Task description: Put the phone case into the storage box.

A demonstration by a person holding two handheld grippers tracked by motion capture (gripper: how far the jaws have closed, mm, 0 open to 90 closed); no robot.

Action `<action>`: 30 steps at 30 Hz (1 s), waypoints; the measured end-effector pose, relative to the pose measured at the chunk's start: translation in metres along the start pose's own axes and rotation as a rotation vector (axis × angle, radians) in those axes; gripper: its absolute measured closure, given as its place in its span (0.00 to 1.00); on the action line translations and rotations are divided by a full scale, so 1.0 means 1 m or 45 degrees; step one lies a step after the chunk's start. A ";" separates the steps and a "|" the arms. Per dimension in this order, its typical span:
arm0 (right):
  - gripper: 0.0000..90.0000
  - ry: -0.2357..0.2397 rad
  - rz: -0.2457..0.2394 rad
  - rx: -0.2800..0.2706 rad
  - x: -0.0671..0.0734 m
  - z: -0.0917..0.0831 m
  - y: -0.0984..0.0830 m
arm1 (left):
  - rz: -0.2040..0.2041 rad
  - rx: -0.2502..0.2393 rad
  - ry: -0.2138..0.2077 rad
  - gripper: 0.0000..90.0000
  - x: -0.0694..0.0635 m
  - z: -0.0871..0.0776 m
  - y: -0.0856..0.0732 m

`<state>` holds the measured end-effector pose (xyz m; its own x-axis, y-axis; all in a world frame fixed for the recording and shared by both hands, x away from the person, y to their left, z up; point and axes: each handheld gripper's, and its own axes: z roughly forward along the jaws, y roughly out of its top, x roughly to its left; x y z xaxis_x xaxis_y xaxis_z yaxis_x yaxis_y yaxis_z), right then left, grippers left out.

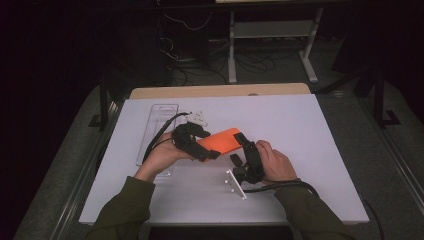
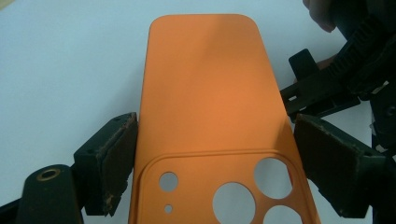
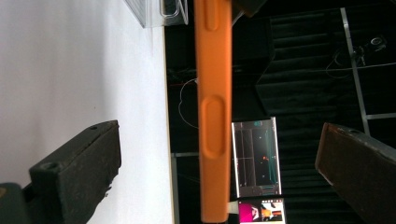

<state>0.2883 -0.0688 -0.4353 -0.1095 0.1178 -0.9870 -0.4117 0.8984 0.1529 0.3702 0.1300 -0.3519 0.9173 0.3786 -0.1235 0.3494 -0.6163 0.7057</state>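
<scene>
Our left gripper (image 2: 212,154) pinches the orange phone case (image 2: 210,93) by its edges, above the table (image 1: 300,130); our right gripper (image 3: 217,168) stands spread around the case's side, not touching; closing off-centre there could twist the case loose.

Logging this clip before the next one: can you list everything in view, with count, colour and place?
phone case: one, orange, lifted over the table's middle, gripped across its camera-hole end
clear plastic tray: one, transparent, table's left part
table: one, white top, centre
monitor: one, lit, in the dark background of the right gripper view
left gripper: one, black, fingers clamped on the case's two long edges
right gripper: one, black, fingers apart either side of the case's edge, not touching
forearms: two, olive sleeves, bottom edge
</scene>
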 end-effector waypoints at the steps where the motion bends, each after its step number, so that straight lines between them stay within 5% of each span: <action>1: 0.00 0.000 -0.002 0.000 0.000 0.000 0.000 | 0.002 0.007 0.000 0.17 0.000 0.001 0.000; 18: 0.04 -0.010 -0.015 0.024 0.001 -0.002 0.004 | 0.051 0.056 -0.017 0.17 -0.008 0.014 -0.001; 22: 0.11 -0.011 -0.066 0.006 -0.001 -0.004 0.005 | 0.050 0.063 -0.024 0.17 -0.010 0.015 -0.001; 30: 0.27 0.025 -0.040 0.014 -0.001 -0.007 0.007 | 0.063 0.059 -0.024 0.17 -0.009 0.014 -0.001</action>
<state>0.2794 -0.0652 -0.4328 -0.1142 0.0815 -0.9901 -0.4049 0.9063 0.1213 0.3640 0.1174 -0.3617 0.9371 0.3336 -0.1027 0.3112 -0.6654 0.6785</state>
